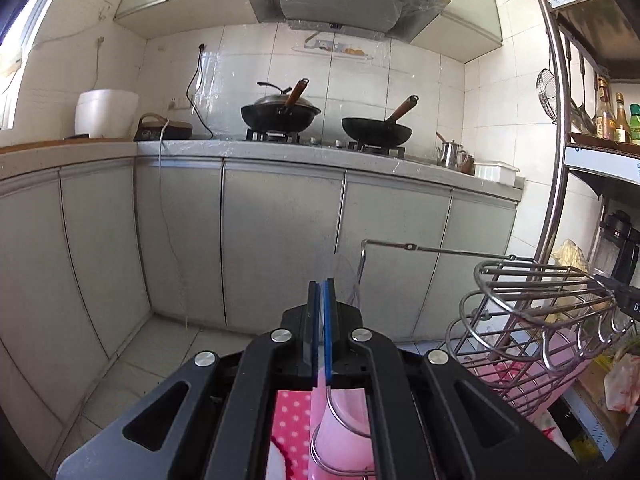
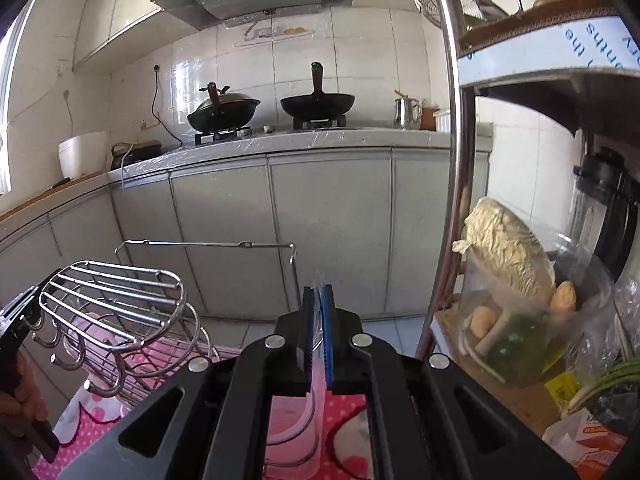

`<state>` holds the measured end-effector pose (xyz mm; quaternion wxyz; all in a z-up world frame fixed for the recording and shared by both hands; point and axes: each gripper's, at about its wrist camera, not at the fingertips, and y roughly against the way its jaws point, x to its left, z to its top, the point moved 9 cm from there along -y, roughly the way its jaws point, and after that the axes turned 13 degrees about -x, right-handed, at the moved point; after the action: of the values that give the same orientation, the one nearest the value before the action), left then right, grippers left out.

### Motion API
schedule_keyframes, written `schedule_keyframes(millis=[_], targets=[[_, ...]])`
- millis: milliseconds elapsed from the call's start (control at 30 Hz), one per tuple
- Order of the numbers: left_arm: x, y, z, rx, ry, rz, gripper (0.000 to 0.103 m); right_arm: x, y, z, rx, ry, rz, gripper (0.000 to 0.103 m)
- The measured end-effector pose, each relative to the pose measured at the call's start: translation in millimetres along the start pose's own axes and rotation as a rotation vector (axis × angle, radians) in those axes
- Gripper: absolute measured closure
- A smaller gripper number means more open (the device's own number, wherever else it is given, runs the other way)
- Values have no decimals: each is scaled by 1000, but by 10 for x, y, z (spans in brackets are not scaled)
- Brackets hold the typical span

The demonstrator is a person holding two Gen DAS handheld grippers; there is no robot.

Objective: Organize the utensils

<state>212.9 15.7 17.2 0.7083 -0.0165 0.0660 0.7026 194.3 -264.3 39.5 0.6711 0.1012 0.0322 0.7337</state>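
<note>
My left gripper (image 1: 323,286) is shut on the rim of a clear drinking glass (image 1: 347,280); the glass body shows pinkish below the fingers. My right gripper (image 2: 317,294) is shut on the rim of another clear glass (image 2: 294,424), which hangs below the fingers over the pink dotted cloth (image 2: 92,420). A steel wire rack with hooks (image 1: 532,312) stands to the right of the left gripper; it also shows in the right wrist view (image 2: 116,308), to the left of the right gripper.
A counter with two black woks (image 1: 280,114) (image 1: 376,128), a steel kettle (image 1: 452,154) and a white rice cooker (image 1: 106,114) runs along the back. A metal shelf (image 2: 452,160) with bagged vegetables (image 2: 508,276) and a blender stands at right.
</note>
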Motion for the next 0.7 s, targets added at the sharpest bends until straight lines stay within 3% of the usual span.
schedule_keyframes(millis=[167, 233, 267, 300, 467, 700], targets=[[39, -21, -90, 84, 64, -36, 102, 10, 0, -39, 59, -32, 36, 95], [37, -18, -102, 105, 85, -43, 101, -5, 1, -72, 79, -50, 42, 80], [42, -18, -98, 113, 91, -43, 100, -6, 22, -59, 77, -63, 48, 64], [45, -18, -97, 123, 97, -46, 99, -13, 48, -41, 68, -76, 56, 57], [116, -30, -135, 197, 159, -51, 67, -12, 182, 10, 58, -75, 63, 54], [174, 166, -30, 203, 137, -46, 60, -59, 444, -93, 67, -136, 67, 53]])
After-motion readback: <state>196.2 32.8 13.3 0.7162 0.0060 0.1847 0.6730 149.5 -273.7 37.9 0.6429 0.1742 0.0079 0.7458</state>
